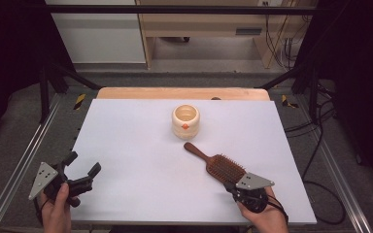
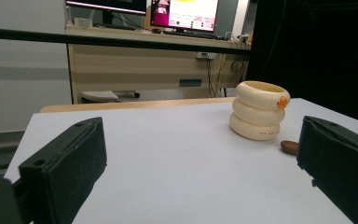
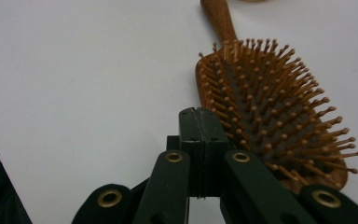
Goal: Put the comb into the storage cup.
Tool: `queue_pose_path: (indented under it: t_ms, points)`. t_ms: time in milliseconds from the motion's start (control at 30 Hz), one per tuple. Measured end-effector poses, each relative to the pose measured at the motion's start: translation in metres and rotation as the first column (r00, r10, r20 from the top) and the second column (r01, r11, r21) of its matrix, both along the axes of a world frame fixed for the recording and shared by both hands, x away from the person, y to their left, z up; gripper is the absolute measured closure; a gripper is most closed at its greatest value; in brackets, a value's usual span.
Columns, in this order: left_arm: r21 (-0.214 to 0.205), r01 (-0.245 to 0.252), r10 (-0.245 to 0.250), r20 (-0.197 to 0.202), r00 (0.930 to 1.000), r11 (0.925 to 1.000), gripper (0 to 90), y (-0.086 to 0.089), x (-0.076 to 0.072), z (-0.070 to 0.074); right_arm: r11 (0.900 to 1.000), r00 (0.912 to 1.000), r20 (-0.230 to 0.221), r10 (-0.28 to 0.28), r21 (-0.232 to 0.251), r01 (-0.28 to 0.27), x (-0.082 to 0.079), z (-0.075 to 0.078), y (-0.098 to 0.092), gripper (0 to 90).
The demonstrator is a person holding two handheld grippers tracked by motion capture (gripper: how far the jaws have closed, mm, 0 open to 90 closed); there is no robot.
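Open tabletop left of cup and hairbrush

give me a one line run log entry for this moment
left gripper: open, idle at table's near left | right gripper: shut, empty, beside hairbrush head | hairbrush: flat, bristles up | cup: upright, beyond handle

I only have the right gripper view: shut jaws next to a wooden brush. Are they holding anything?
Observer: No. The right gripper is shut on nothing; its tips sit beside the bristles of the wooden hairbrush, which lies flat on the white table.
Operator: Where does the handle point?
Observer: Away from the person, toward a cream ring-shaped cup with an orange mark on its side.
Operator: Cup touching the brush?
Observer: No, the high view shows bare table between the handle tip and the cup.
Operator: Left gripper?
Observer: The left gripper is at the near left corner, jaws wide open with nothing between them.
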State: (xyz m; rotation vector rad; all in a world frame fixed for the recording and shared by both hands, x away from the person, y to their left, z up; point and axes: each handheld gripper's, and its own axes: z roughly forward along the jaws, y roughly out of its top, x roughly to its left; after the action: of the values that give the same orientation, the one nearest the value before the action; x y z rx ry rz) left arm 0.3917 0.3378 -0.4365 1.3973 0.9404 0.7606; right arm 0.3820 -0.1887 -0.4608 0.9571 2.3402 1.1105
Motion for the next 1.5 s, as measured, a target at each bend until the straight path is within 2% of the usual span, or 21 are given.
queue_pose_path:
  t_ms: [200,400,600,1000,1500]
  points:
    - [0.002,0.002,-0.002,-0.002,1.0,1.0,1.7,0.0,0.0,0.0,0.9993,0.9996,-0.028,0.002,-0.037,-0.003,0.001,-0.005,0.001,90.0]
    - [0.005,0.004,-0.004,-0.003,1.0,1.0,1.7,0.0,0.001,0.0,0.9972,0.9986,-0.046,-0.027,-0.072,0.024,0.003,-0.008,-0.003,90.0]
    - [0.006,0.006,-0.006,-0.002,1.0,1.0,1.8,-0.001,0.001,0.0,0.9969,0.9981,-0.048,-0.039,-0.07,0.036,0.004,-0.009,-0.006,90.0]
    - [0.007,0.01,-0.01,-0.003,0.9999,0.9999,1.8,-0.002,0.001,0.0,0.9936,0.9942,-0.038,-0.101,-0.055,0.098,0.006,-0.007,-0.017,90.0]
    - [0.012,0.012,-0.012,-0.005,0.9999,0.9998,1.8,-0.002,0.002,0.0,0.9892,0.9897,-0.027,-0.141,-0.045,0.139,0.011,-0.007,-0.024,90.0]
